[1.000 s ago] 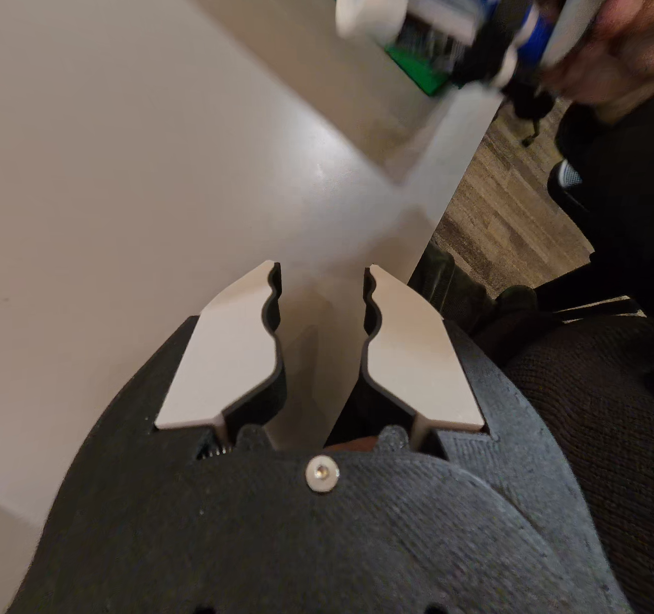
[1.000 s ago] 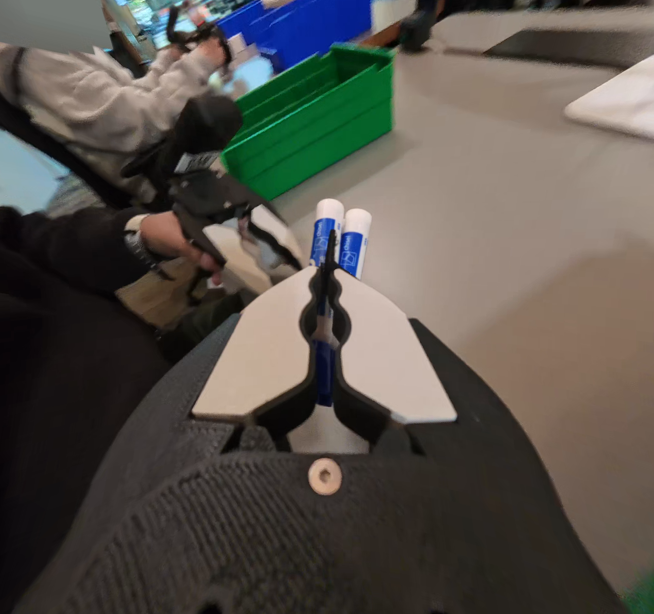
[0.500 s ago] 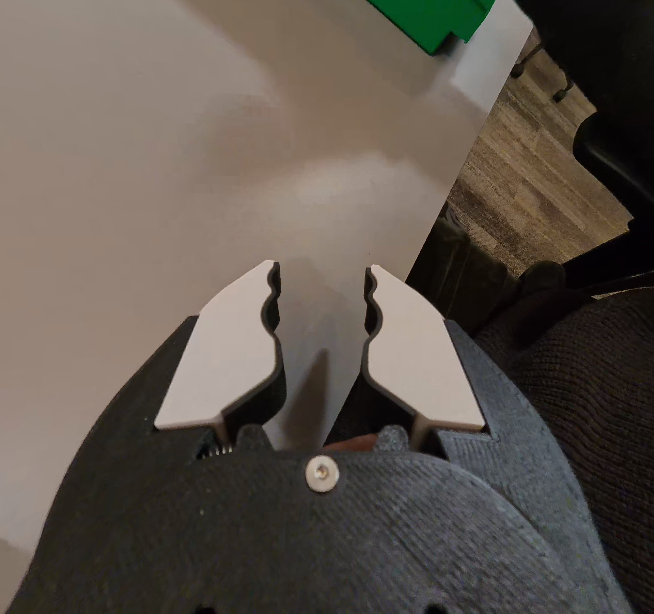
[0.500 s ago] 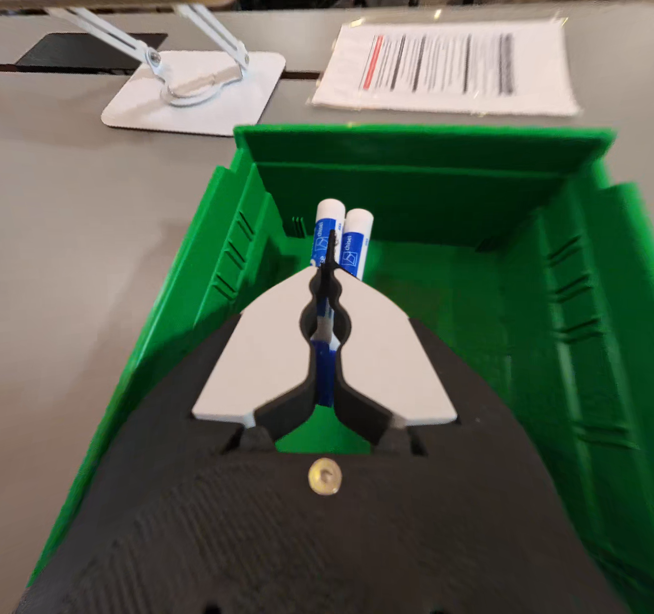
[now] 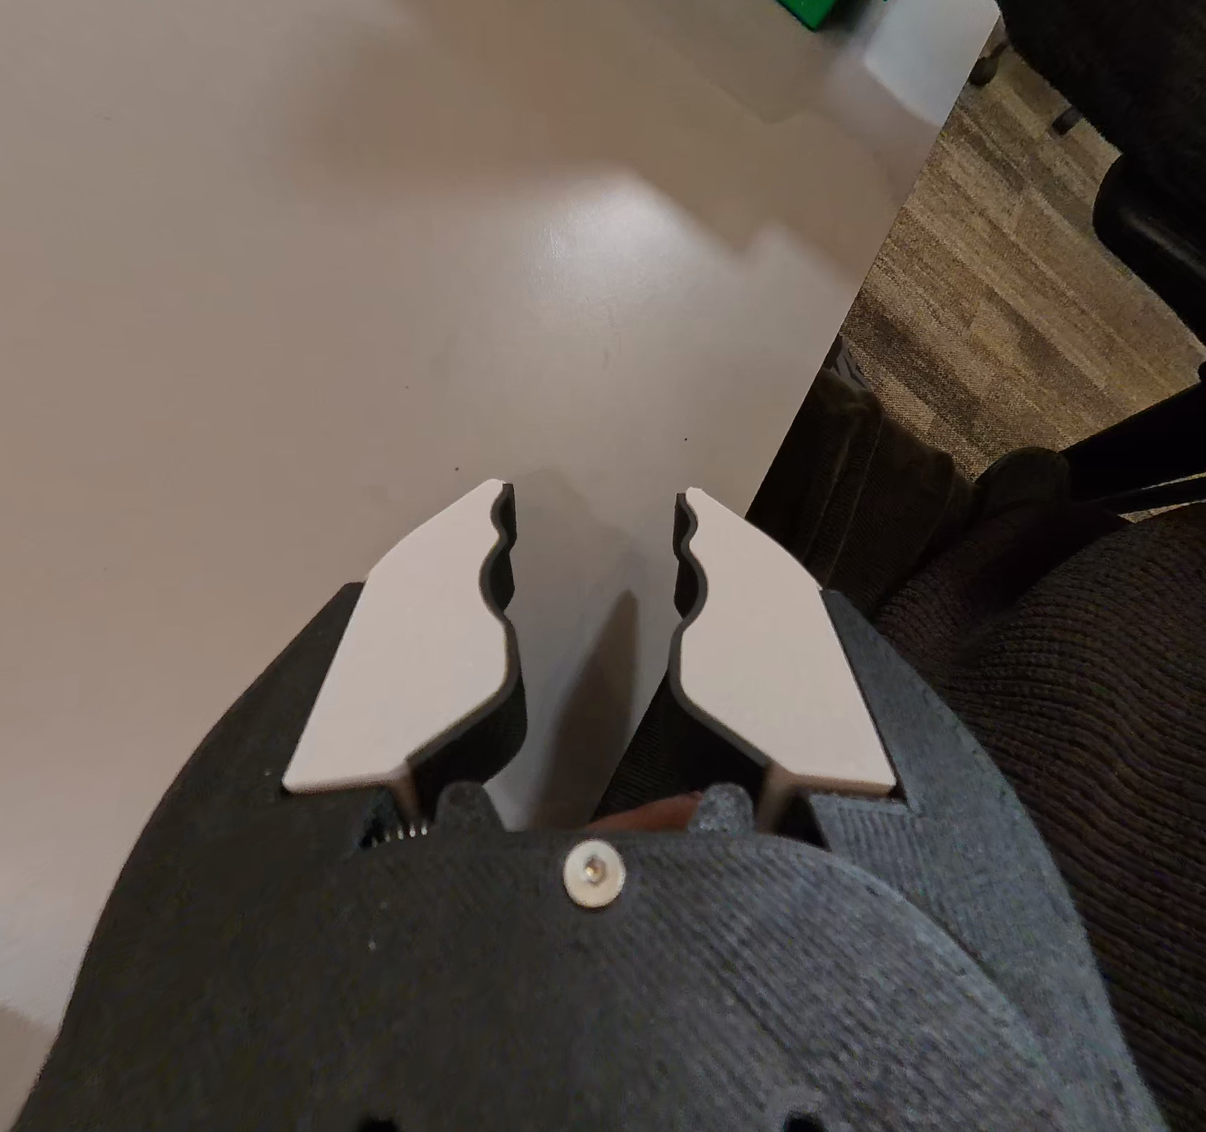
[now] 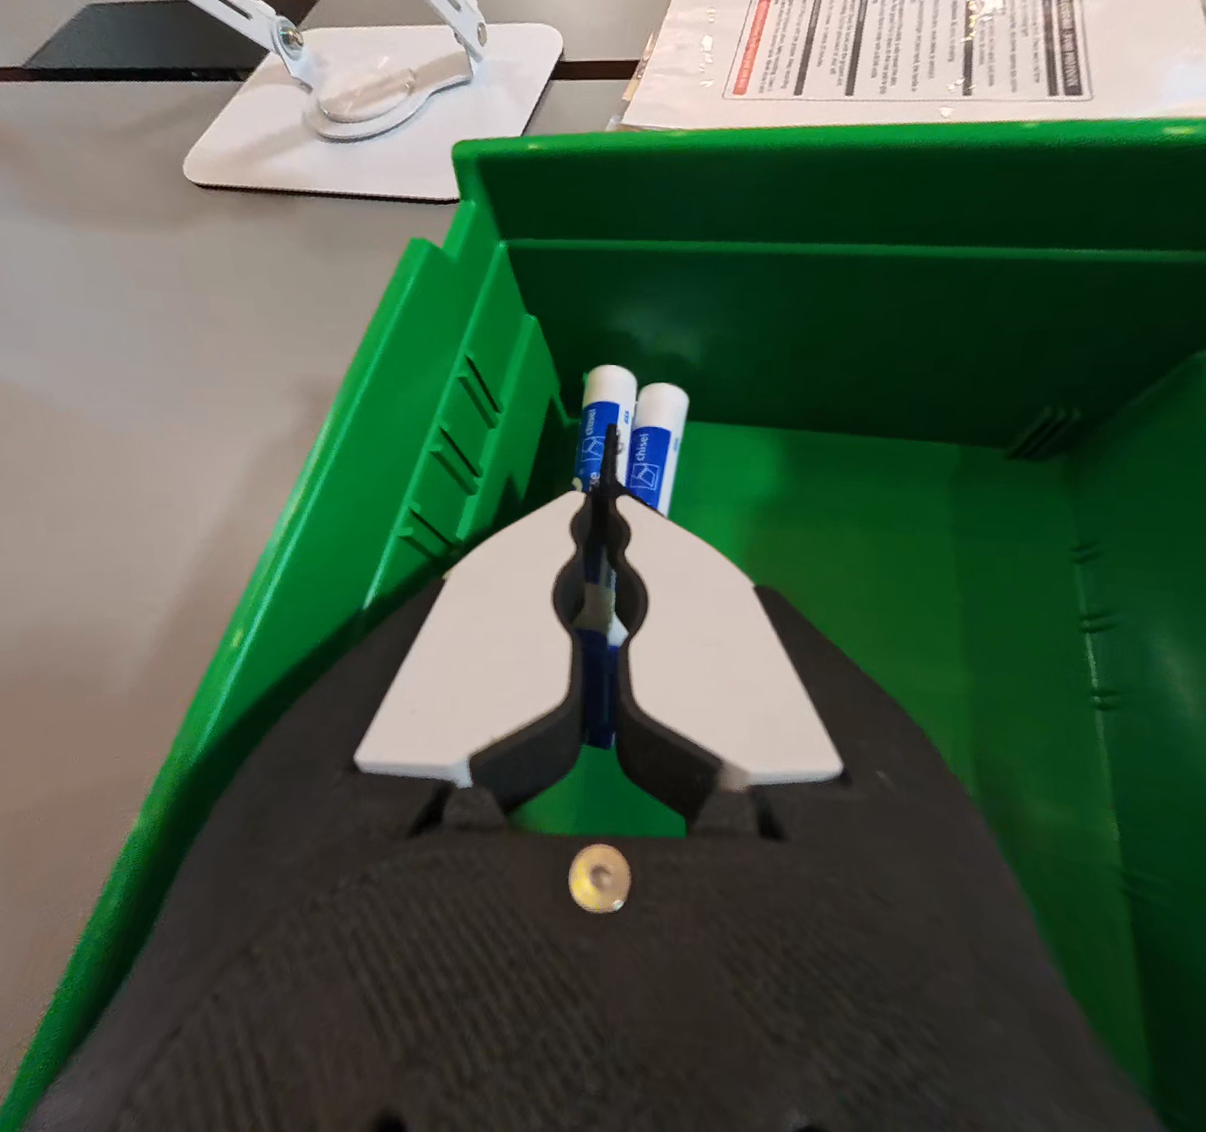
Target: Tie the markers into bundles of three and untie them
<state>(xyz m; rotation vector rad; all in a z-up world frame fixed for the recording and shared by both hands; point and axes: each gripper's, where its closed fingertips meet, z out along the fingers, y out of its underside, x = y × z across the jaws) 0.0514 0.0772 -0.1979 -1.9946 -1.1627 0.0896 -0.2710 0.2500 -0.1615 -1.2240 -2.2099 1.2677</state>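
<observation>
Two markers pinched over the green bin
My right tongs (image 6: 603, 500) clamp two markers (image 6: 656, 448) inside the bin (image 6: 404, 448); my left tongs (image 5: 594, 513) hang open and empty above the tabletop (image 5: 261, 252)

markers (image 6: 632, 441): small white print on blue labels | printed sheet (image 6: 913, 30): dense text, red and black bars

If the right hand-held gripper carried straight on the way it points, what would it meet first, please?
Probably the green bin's far inner wall; the right hand-held gripper points into it, its two markers leading. Depth is unclear.
</observation>
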